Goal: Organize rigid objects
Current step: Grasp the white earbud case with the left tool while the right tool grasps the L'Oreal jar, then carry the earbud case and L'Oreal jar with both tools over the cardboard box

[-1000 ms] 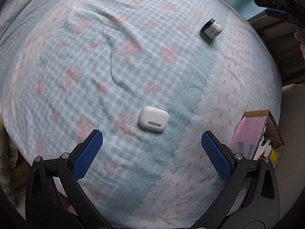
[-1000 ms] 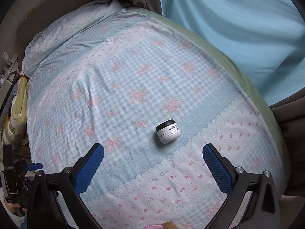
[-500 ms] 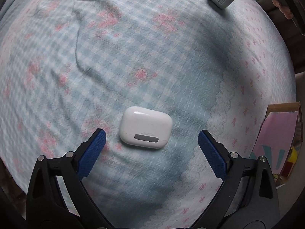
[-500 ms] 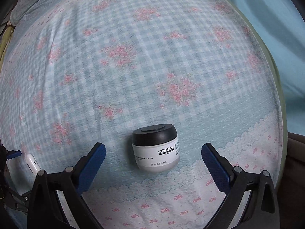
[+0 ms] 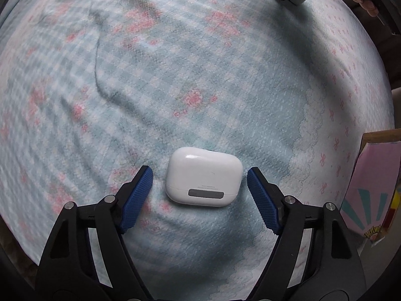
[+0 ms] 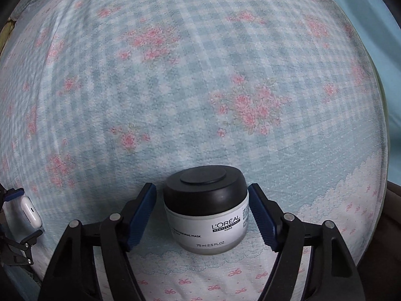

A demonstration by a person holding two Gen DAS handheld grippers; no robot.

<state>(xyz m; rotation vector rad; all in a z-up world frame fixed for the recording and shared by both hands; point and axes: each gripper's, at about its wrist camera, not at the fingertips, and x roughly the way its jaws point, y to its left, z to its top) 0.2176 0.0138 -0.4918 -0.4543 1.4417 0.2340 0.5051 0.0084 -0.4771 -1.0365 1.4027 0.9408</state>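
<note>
Left wrist view: left gripper [image 5: 198, 175] closing around white earbud case [image 5: 203, 176] on checked floral bedspread [image 5: 175, 75], pads not touching, pink box [image 5: 371, 188] at right edge; right wrist view: right gripper [image 6: 201, 192] closing around L'ORÉAL jar [image 6: 206, 207], left pad apart, "75 ml 2.5 FL.OZ."

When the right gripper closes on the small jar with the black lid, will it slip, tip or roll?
The jar looks rigid, with smooth rounded walls, so it may slip somewhat in the right gripper, whose jaws have just been closing around it; the right-hand pad looks at its wall. It stands upright and squat, so tipping seems unlikely. The soft blanket should damp rolling.
</note>
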